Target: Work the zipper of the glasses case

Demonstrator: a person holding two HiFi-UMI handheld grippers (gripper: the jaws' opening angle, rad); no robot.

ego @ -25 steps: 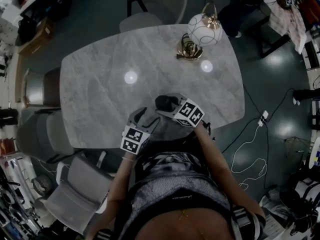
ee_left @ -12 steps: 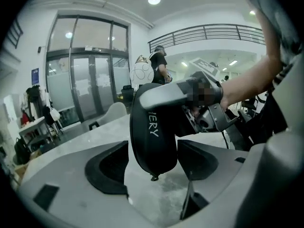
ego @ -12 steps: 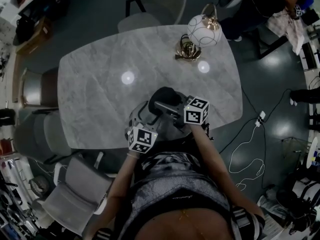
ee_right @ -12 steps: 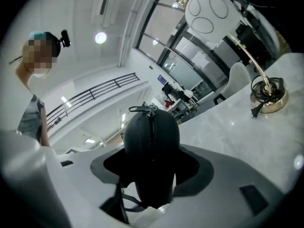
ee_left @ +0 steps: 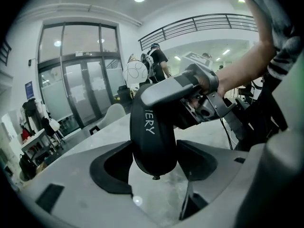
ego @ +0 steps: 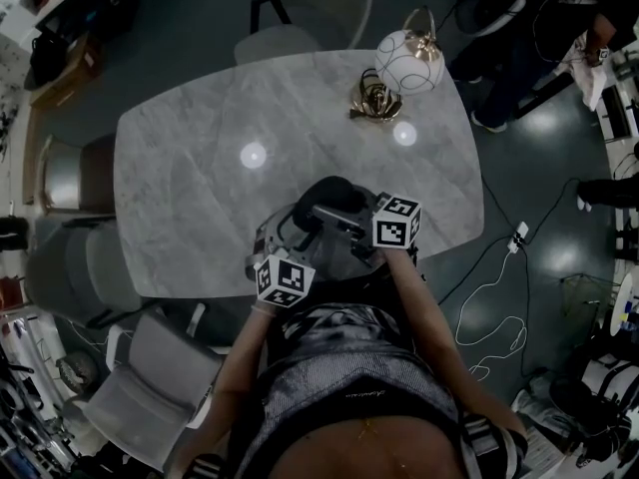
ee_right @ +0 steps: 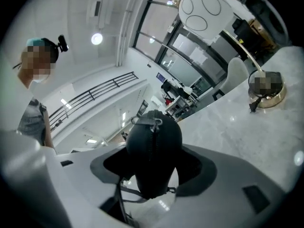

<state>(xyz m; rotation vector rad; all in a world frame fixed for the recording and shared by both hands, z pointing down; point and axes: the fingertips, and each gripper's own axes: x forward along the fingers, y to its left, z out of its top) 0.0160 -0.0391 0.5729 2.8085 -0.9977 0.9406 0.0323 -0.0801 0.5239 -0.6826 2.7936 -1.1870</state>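
Note:
A black zipped glasses case (ego: 325, 194) hangs above the near edge of the marble table (ego: 190, 168). My right gripper (ego: 321, 214) is shut on it. In the right gripper view the case (ee_right: 153, 151) fills the gap between the pads, with its zipper line (ee_right: 152, 141) and pull (ee_right: 155, 123) facing the camera. In the left gripper view the right gripper's grey fingers (ee_left: 166, 88) clamp the case (ee_left: 153, 137) from above. The case's lower end hangs between the pads of my left gripper (ee_left: 154, 167), whose jaws have just been opening and now stand wide, not pressing it.
A white globe lamp (ego: 407, 60) on a gold base (ego: 377, 101) stands at the table's far right. Grey chairs sit at the far side (ego: 310, 13), left (ego: 70, 178) and near left (ego: 150, 387). People stand at top right (ego: 529, 28). A power strip (ego: 521, 236) lies on the floor.
The right gripper has risen with the case off the table and both grippers have rolled. The left gripper's cube has swung round below the case.

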